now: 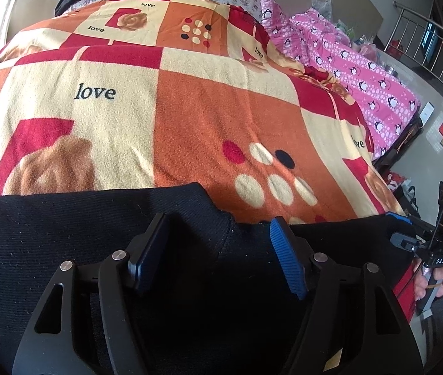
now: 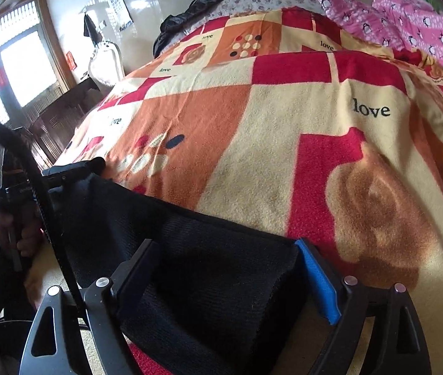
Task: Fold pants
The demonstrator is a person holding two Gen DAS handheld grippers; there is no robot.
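Note:
Black pants point(image 1: 96, 234) lie across the near edge of the bed, on a patterned blanket point(image 1: 190, 109). My left gripper point(image 1: 218, 250) is open, its jaws wide apart, with the pants' fabric between and under its fingers. My right gripper point(image 2: 224, 268) is also open, its jaws straddling a bunched end of the pants point(image 2: 209, 268). The right gripper also shows at the far right of the left wrist view point(image 1: 409, 237), at the pants' other end. The left gripper shows at the left of the right wrist view point(image 2: 74, 168), held by a hand.
A pink penguin-print quilt point(image 1: 362, 72) lies along the bed's right side. A black garment point(image 2: 190, 9) sits at the bed's far end. A metal railing point(image 1: 424, 31) stands at right, and dark wooden furniture point(image 2: 56, 115) and a window are at left.

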